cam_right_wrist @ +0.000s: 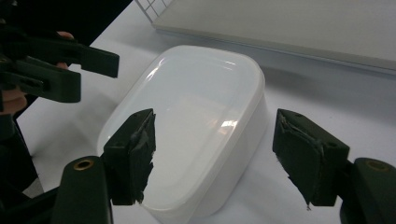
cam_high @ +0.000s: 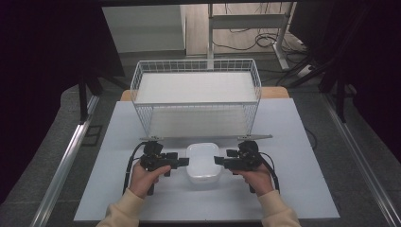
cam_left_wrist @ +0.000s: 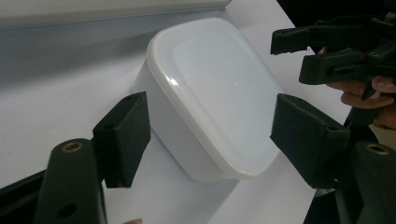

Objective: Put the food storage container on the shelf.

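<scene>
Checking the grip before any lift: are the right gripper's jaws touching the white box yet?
Apart. The right gripper view shows the right gripper open, table showing between its pads and the white box.

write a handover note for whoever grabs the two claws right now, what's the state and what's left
Left claw: open, at the left side of the white lidded container, pads not pressing on it.
Right claw: open, at the container's right side, not gripping either.
Container: flat on the white table, lid on, just in front of the wire basket shelf, between the two claws.
Done: both claws brought up to the container from opposite sides.
Left: probably close both claws on the container; nothing has been lifted or opened. Where it goes afterwards cannot be told.
</scene>
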